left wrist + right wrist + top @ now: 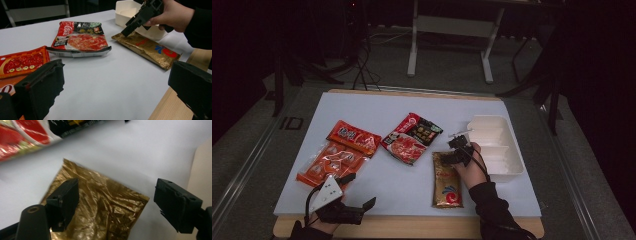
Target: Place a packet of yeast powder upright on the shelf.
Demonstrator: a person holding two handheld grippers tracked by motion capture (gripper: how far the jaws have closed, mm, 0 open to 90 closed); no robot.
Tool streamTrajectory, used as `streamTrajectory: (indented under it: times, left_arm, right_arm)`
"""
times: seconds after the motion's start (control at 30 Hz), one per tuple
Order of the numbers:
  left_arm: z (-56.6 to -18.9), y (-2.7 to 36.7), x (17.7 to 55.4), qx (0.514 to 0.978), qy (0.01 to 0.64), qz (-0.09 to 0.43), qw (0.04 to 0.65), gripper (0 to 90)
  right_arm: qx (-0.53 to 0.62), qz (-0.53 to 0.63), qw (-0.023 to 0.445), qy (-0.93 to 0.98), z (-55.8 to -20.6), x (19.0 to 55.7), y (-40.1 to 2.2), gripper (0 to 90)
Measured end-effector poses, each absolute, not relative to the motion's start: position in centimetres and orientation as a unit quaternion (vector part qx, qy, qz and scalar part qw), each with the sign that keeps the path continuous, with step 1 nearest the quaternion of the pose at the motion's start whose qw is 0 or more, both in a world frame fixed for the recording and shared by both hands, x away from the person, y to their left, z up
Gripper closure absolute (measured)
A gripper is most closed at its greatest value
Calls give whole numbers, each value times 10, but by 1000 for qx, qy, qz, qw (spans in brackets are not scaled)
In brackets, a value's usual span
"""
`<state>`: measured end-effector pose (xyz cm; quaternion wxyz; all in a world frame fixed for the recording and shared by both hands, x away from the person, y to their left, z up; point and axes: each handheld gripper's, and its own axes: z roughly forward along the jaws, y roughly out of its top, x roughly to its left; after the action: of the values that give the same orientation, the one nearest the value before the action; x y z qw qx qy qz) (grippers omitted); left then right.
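Gold pouch (446,181) is lying flat on the desk (412,107) beside the white tray (495,145), its long axis running from me toward the far edge, its near end getting cut off in my right gripper view, while my right fingers (65,202) are hovering wide apart over its far end, gripping nothing.
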<state>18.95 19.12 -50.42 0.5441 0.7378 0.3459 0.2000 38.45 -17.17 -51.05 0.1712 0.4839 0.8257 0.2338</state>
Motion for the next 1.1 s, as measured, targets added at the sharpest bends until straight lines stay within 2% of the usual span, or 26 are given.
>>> streamTrajectory:
  times: [0.13,0.3,0.33,0.37,0.4,0.47,0.53,0.57,0.67,0.8,0.83,1.1]
  left_arm:
    - [-505,190,190,739,347,198,542,9]
    - [-505,190,190,741,345,199,540,9]
    - [-505,190,190,741,345,199,540,9]
    - [-505,190,190,742,345,199,539,9]
    - [-505,190,190,742,345,199,539,9]
    - [-505,189,190,742,345,199,539,9]
    - [-506,189,190,742,346,198,539,9]
    - [-506,189,190,743,345,198,538,9]
    - [-506,189,190,745,344,197,537,9]
    - [-506,189,190,744,345,197,537,9]
    - [-506,189,191,743,346,196,538,9]
    - [-506,188,191,743,346,196,538,9]
  right_arm:
    - [484,225,167,829,-516,384,-171,227]
    - [486,221,138,834,-519,387,-170,316]
    - [489,219,133,834,-519,388,-171,362]
    - [492,219,126,833,-519,388,-171,453]
    - [495,216,124,833,-519,389,-172,480]
    - [490,214,111,838,-519,389,-171,611]
    - [487,207,111,841,-519,390,-169,641]
    - [480,201,113,847,-518,391,-168,758]
    - [465,196,110,857,-517,391,-163,852]
    - [448,196,118,865,-514,389,-162,868]
    - [450,223,107,858,-505,388,-167,870]
    - [416,270,114,861,-477,377,-175,873]
